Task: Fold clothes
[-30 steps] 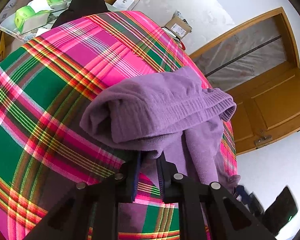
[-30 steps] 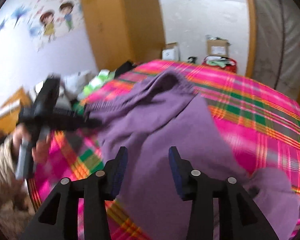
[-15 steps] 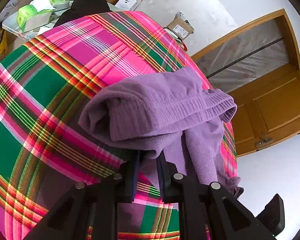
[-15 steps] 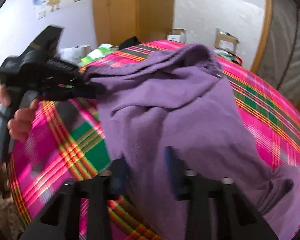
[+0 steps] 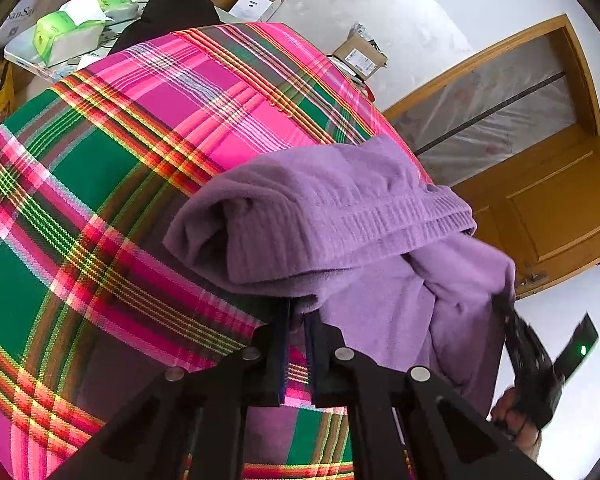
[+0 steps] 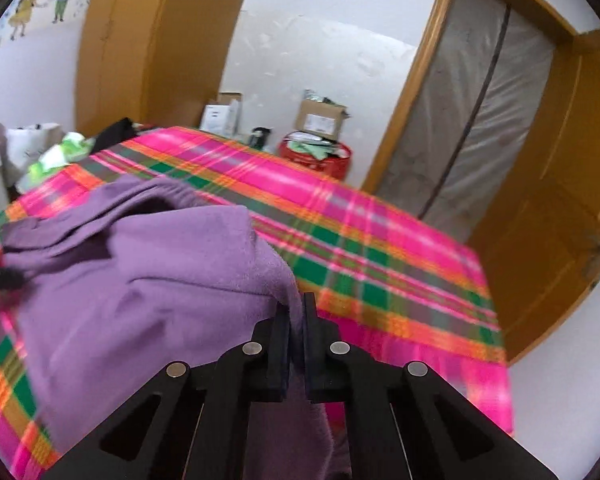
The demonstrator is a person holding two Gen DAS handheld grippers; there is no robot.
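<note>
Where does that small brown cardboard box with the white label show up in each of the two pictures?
Left wrist view: the cardboard box sits at upper right of centre, on the floor past the plaid bed's far edge.
Right wrist view: the same box is above centre, on top of a red tub.
Shared landmark: the wooden door, on the right in both.

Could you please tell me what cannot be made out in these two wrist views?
- Left wrist: the purple fleece garment covers the left tongs tips; its jaws are closing.
- Left wrist: the right tongs, at the frame edge, are mostly hidden by fabric.
- Right wrist: motion blur smears the pink-green plaid bedspread; the garment's overall shape is unclear.
</note>
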